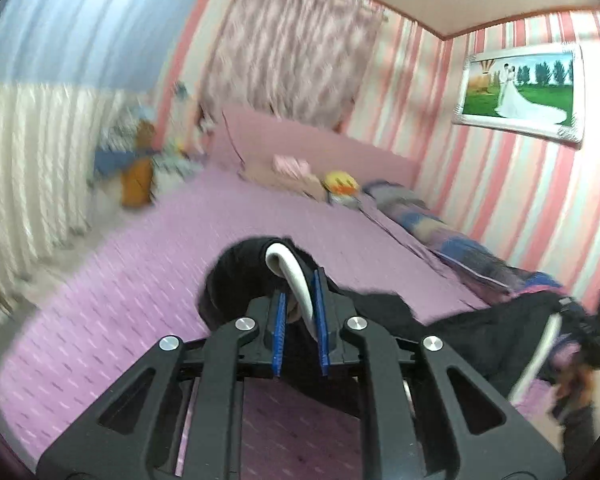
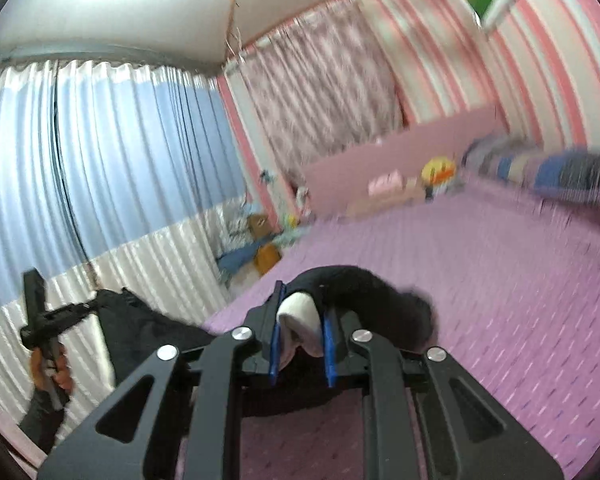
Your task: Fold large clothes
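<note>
**Fingers pinching both ends of a black garment held above the bed**

Fingers of the left gripper [image 1: 300, 312] are being pressed onto a white-trimmed edge of the black garment [image 1: 472, 320], which is bunching over the blue pads [image 1: 321, 316] at lower centre of the left wrist view. The same kind of pinch is being made by the right gripper [image 2: 302, 340]: a white fold is being squeezed between its pads at lower centre of the right wrist view, with black cloth curling away to the right of the fingertips.

The garment is being held clear of the purple bed cover [image 1: 140, 300], which is lying below and beyond both sets of fingers. In the left wrist view the cloth is being stretched from the fingers toward the lower right of the frame, where the other gripper is being seen at the right edge. In the right wrist view it is being stretched toward the lower left, where the opposite tool is being gripped by a hand [image 2: 50, 372].

The long axis of the garment is thus judged to be running from gripper to gripper, with the rest hanging below. Neither hand is judged nearer; the bed is lying ahead of both, so the coming move is likely a forward lay-down. Both frames are being blurred.
</note>
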`<state>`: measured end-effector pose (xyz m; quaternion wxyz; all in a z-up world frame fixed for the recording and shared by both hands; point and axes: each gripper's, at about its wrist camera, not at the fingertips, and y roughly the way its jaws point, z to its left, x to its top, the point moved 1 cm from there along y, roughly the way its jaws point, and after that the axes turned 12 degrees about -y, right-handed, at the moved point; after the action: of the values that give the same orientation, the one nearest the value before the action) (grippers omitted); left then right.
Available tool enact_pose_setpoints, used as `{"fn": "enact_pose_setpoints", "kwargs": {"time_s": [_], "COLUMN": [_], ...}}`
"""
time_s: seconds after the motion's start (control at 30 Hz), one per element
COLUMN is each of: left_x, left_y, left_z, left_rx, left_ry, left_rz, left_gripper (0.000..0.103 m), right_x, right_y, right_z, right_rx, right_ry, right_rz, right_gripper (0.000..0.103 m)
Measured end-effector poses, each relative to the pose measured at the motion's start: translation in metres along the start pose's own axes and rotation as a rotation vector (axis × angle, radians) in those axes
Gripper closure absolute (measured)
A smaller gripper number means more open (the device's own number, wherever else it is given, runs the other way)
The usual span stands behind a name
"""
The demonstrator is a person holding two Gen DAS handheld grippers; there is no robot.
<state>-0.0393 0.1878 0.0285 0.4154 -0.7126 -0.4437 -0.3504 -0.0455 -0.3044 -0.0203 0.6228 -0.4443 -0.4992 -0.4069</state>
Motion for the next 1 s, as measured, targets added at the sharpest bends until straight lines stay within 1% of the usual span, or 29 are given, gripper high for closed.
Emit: {"fn": "enact_pose_setpoints", "kwargs": {"time_s": [0.07, 0.1, 0.13, 0.2, 0.23, 0.33, 0.4, 0.43, 0.5, 0.53, 0.6, 0.67, 0.73, 0.77, 0.8, 0.87, 0.9, 0.93, 1.0], "left_x": [0.011, 0.015, 0.019, 0.023, 0.025, 0.032, 0.041, 0.050, 0.063, 0.070, 0.081, 0.088, 0.091, 0.093, 0.094, 0.094, 0.089, 0.078, 0.053], "left_y": [-0.004, -0.005, 0.004, 0.019, 0.031, 0.065, 0.087, 0.097, 0.117, 0.131, 0.152, 0.181, 0.217, 0.229, 0.248, 0.282, 0.303, 0.337, 0.386], "left_z": [-0.008, -0.010, -0.013, -0.012, -0.011, -0.017, -0.018, -0.018, -0.019, -0.020, -0.023, -0.024, -0.017, -0.013, -0.006, 0.004, 0.009, 0.015, 0.029], "left_rx": [0.023, 0.043, 0.070, 0.098, 0.113, 0.174, 0.168, 0.168, 0.198, 0.215, 0.226, 0.255, 0.293, 0.310, 0.330, 0.338, 0.348, 0.371, 0.399], "left_ry": [0.039, 0.060, 0.092, 0.104, 0.106, 0.136, 0.119, 0.107, 0.116, 0.119, 0.121, 0.132, 0.128, 0.130, 0.125, 0.101, 0.096, 0.103, 0.096], "left_rz": [-0.027, -0.044, -0.049, -0.037, -0.026, -0.009, 0.007, 0.007, -0.009, -0.015, -0.022, -0.027, -0.017, -0.011, -0.004, 0.037, 0.072, 0.122, 0.218], "left_gripper": [0.092, 0.092, 0.093, 0.093, 0.093, 0.093, 0.093, 0.093, 0.093, 0.093, 0.093, 0.094, 0.100, 0.102, 0.103, 0.103, 0.103, 0.103, 0.103], "right_x": [0.012, 0.016, 0.018, 0.018, 0.017, 0.021, 0.028, 0.034, 0.044, 0.051, 0.055, 0.053, 0.046, 0.040, 0.035, 0.016, 0.008, -0.007, -0.031], "right_y": [0.000, 0.008, 0.013, 0.030, 0.046, 0.075, 0.093, 0.107, 0.126, 0.143, 0.173, 0.202, 0.233, 0.247, 0.262, 0.297, 0.308, 0.333, 0.368], "right_z": [0.001, 0.001, -0.001, -0.012, -0.019, -0.028, -0.037, -0.041, -0.045, -0.051, -0.060, -0.067, -0.077, -0.082, -0.086, -0.099, -0.105, -0.115, -0.132], "right_rx": [-0.043, -0.087, -0.108, -0.126, -0.145, -0.179, -0.184, -0.191, -0.207, -0.216, -0.243, -0.260, -0.275, -0.283, -0.289, -0.292, -0.295, -0.303, -0.322], "right_ry": [-0.036, -0.071, -0.077, -0.034, -0.022, -0.028, -0.018, -0.025, -0.041, -0.048, -0.062, -0.072, -0.083, -0.093, -0.102, -0.100, -0.096, -0.087, -0.078], "right_rz": [-0.012, -0.004, 0.004, 0.016, 0.031, 0.048, 0.048, 0.049, 0.044, 0.048, 0.060, 0.089, 0.130, 0.153, 0.179, 0.240, 0.265, 0.309, 0.383], "right_gripper": [0.087, 0.087, 0.087, 0.087, 0.087, 0.087, 0.087, 0.087, 0.087, 0.087, 0.087, 0.087, 0.087, 0.087, 0.087, 0.087, 0.087, 0.087, 0.087]}}
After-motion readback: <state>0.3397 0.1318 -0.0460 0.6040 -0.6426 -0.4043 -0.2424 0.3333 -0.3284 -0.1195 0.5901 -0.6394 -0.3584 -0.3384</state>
